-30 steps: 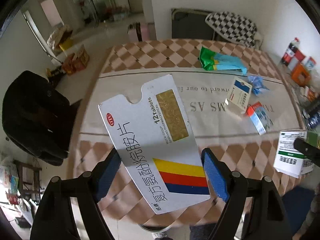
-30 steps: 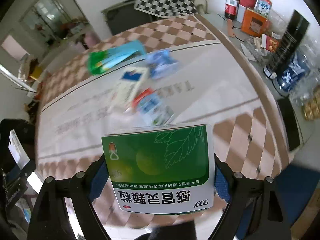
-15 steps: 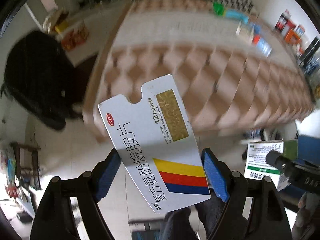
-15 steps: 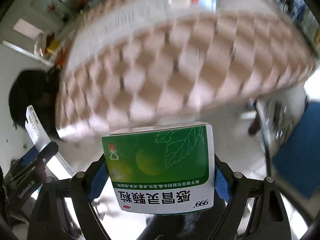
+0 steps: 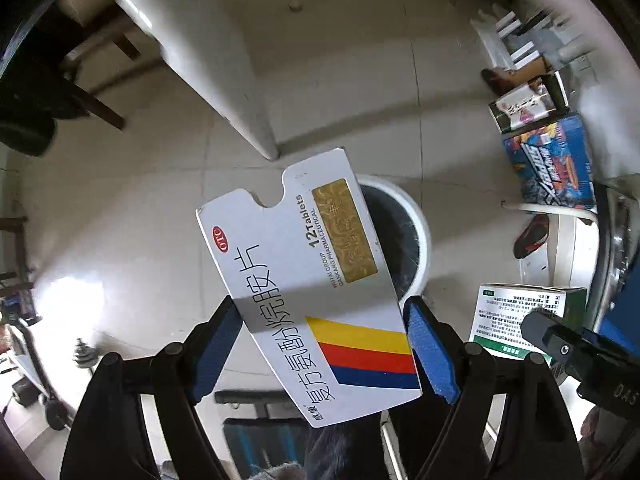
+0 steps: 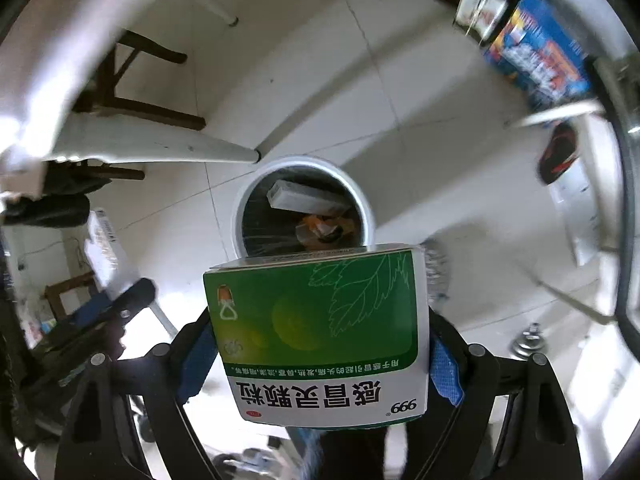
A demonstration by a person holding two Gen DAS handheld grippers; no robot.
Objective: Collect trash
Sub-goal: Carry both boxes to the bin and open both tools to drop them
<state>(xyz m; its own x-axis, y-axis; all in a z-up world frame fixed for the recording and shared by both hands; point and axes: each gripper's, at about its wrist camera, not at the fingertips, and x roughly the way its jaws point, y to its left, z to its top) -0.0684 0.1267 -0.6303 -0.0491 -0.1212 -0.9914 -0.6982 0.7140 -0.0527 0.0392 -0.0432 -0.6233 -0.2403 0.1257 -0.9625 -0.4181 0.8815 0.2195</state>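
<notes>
My left gripper (image 5: 324, 344) is shut on a flat white medicine box (image 5: 308, 280) with yellow, red and blue stripes, held above the floor. My right gripper (image 6: 320, 356) is shut on a green and white medicine box (image 6: 320, 328). A round white trash bin (image 6: 362, 200) stands on the floor right beyond the green box, with a white box and orange scraps inside. In the left wrist view the bin (image 5: 416, 216) shows partly behind the white box, and the green box (image 5: 512, 316) with the right gripper is at the right.
A white table leg (image 5: 224, 80) and dark wooden chair legs (image 6: 132, 92) stand on the tiled floor beyond the bin. A blue printed box (image 5: 556, 164) and a black and red shoe (image 5: 532, 236) lie at the right.
Both grippers have swung off the table and down toward the floor, each still holding its box. The trash bin has come into view below them.
</notes>
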